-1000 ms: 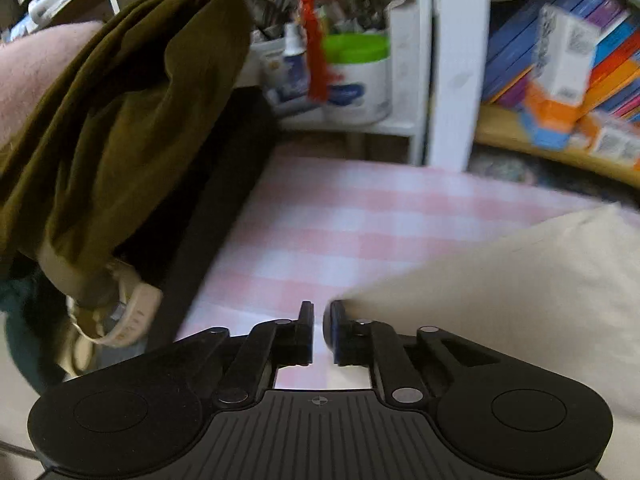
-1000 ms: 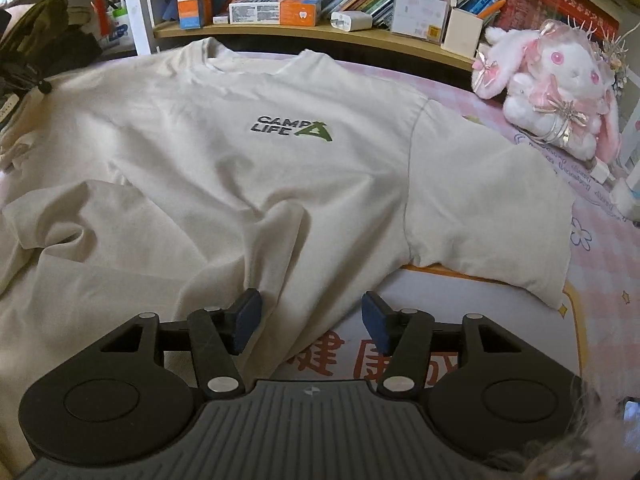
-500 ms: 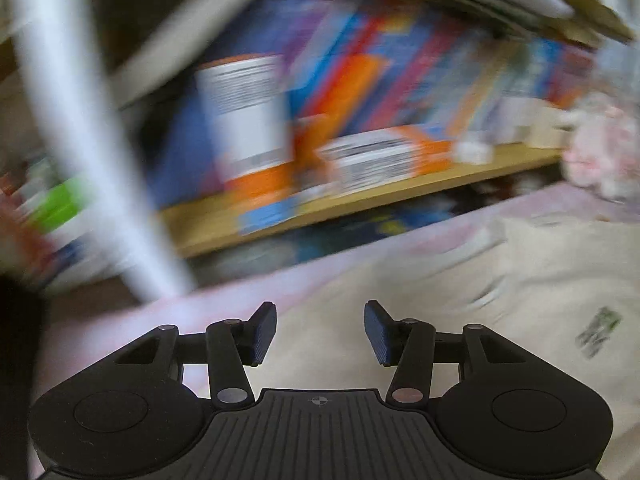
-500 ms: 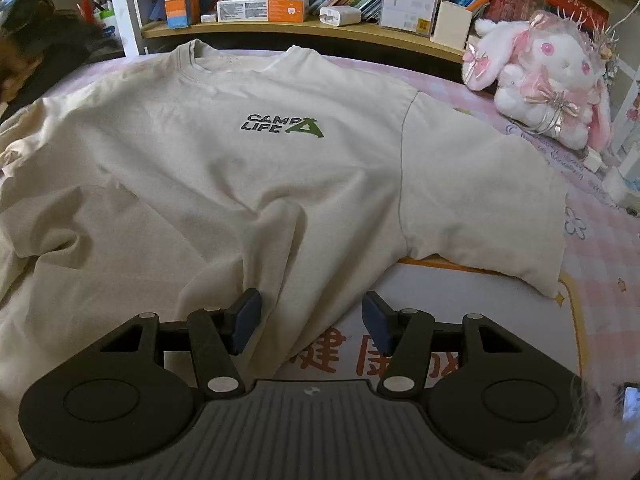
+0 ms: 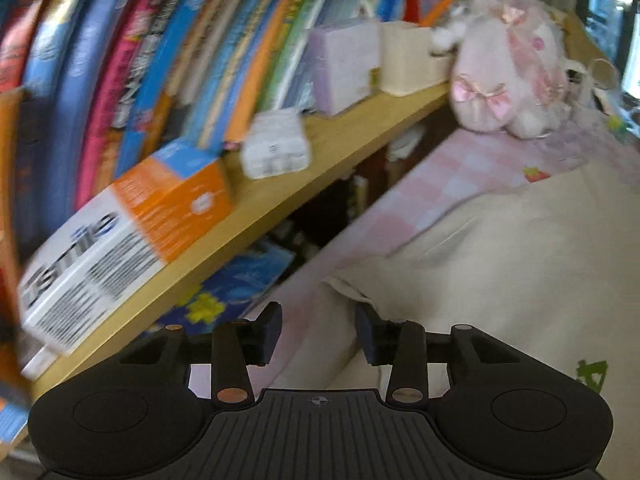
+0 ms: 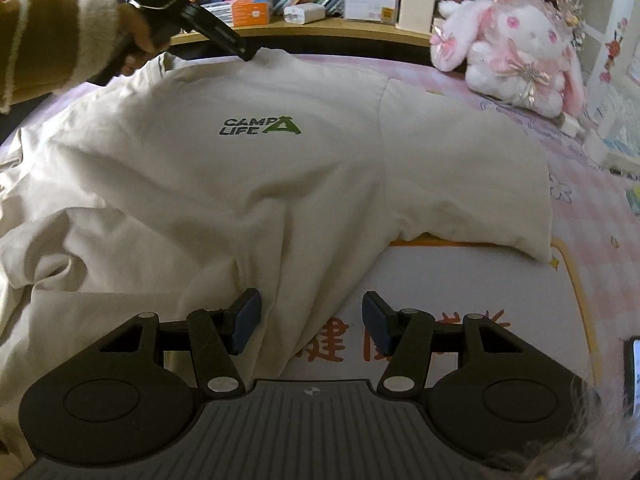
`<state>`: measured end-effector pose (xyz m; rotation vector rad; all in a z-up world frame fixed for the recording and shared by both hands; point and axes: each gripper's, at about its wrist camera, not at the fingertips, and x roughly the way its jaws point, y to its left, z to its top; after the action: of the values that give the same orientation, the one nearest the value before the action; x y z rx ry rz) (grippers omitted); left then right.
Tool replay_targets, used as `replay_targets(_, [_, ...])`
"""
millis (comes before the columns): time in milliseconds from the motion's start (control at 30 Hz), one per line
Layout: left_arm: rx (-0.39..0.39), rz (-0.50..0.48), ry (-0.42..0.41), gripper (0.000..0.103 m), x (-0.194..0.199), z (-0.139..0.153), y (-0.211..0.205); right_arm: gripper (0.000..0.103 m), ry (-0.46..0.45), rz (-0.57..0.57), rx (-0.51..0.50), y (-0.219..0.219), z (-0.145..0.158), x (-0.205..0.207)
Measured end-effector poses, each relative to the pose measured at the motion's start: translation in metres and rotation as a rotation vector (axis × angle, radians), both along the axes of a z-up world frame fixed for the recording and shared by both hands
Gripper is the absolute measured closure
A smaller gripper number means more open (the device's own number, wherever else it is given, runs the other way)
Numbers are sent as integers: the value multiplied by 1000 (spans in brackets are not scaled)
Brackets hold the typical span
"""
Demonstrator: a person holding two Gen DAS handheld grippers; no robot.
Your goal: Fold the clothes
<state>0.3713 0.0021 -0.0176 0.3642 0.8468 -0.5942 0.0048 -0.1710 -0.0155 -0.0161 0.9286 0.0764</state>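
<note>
Both tools are open. Left tool sits at the collar of the cream T-shirt, fingers apart around the collar's edge, not pinching it; from the right wrist view its tip touches the neckline near the wooden shelf. Right tool hovers over the shirt's lower hem, left finger over the cloth, right finger over a white mat with orange characters. The shirt lies spread, logo up, on the pink checked worktop. A plush rabbit sits beyond the sleeve.
</note>
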Motion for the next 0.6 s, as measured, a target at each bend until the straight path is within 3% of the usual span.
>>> replay_targets(167, [-89,15,44,69,9,0,7,49,6,-19,25,-2,1,1])
replay_targets(233, [-146,23,72,95,10,1,12,49,7,-24,30,-3,1,1])
replay_targets(300, [-170,30,77,97,11,2,12,48,7,-27,33,-3,0,0])
replay_targets(467, [-93,100,-2,97,16,1,5,47,7,-36,34,-4,0,0])
replay_targets(567, [-49,150,-37,80,21,0,2,46,7,-41,32,-3,0,0])
replay_targets(600, [-34,166,-49,68,23,0,0,46,7,-42,31,-3,0,0])
